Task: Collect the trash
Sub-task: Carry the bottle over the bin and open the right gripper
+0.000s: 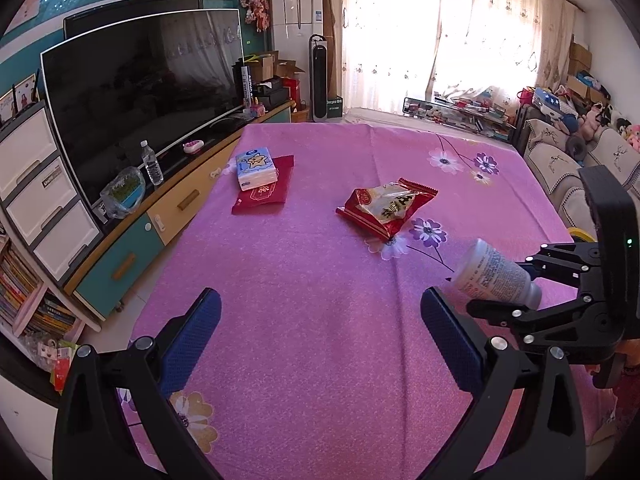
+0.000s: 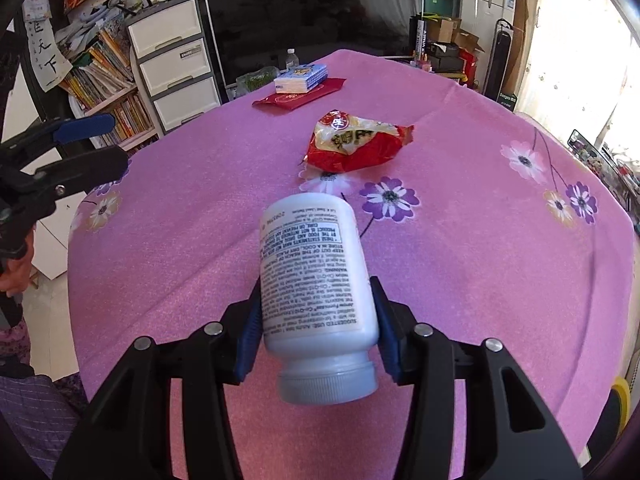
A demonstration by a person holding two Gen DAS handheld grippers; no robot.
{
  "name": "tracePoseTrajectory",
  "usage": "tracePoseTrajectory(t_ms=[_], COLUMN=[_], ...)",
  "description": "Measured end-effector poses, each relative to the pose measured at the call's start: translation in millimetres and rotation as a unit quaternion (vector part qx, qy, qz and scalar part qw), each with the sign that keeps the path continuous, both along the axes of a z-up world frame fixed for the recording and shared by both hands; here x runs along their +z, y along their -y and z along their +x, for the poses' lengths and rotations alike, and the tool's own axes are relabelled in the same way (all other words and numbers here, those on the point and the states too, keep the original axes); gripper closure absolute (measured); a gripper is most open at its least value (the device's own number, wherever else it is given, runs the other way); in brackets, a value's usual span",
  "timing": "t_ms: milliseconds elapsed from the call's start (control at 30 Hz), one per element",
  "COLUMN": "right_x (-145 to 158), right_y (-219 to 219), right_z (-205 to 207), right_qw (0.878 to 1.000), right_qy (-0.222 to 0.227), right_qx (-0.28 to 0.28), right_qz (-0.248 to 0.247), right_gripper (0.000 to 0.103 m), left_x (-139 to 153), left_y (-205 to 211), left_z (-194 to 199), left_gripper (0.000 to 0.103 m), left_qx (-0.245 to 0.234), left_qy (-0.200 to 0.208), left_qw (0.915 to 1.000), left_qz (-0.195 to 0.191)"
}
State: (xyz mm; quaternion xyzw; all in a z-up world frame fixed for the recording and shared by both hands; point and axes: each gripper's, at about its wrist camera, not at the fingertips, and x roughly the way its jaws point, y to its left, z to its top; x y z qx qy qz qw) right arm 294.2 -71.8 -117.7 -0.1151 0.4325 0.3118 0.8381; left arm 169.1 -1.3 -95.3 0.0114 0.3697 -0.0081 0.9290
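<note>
A white pill bottle (image 2: 316,280) with a printed label lies on its side between the blue pads of my right gripper (image 2: 316,300), cap toward the camera, and the pads press its two sides. The left wrist view shows that bottle (image 1: 492,276) held just above the pink cloth at the right, in the right gripper (image 1: 520,292). My left gripper (image 1: 320,304) stands open over bare cloth with nothing between its fingers. A crumpled red snack wrapper (image 1: 386,208) (image 2: 356,146) lies mid-table, beyond the bottle.
A tissue pack (image 1: 256,170) rests on a flat red envelope (image 1: 264,196) at the far left of the flowered pink tablecloth (image 1: 320,140). Left of the table stand a TV (image 1: 140,88), a low cabinet (image 1: 132,248) and white drawers (image 1: 36,200). A sofa (image 1: 560,168) is at the right.
</note>
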Motion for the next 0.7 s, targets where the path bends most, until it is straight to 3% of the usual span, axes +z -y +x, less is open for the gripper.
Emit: tracePoseTrajectory(t_ms=[200,400,500,700], right_x=[16,23,22,11], right_y=[48,126,177,275], right_z=[-21,-38,-45,-52], right_qw=[0.998,0.988,0.976,0.938], right_qy=[0.017,0.024,0.026,0.023], right_qx=[-0.05,-0.15,-0.215,-0.345], right_qz=[0.017,0.023,0.025,0.002], right_gripper=[0.056,0.056,0.056,0.056], left_x=[-2,-5,-6,-11], left_y=[13,27,33,43], left_z=[-1,1,2,6], left_gripper=[0.005,0.005,0.005,0.005], left_qx=[-0.012,-0.025,-0.03,-0.036], left_qy=[-0.002,-0.007,-0.011,-0.02], left_qw=[0.9999,0.9997,0.9995,0.9991], left_qz=[0.004,0.006,0.007,0.008])
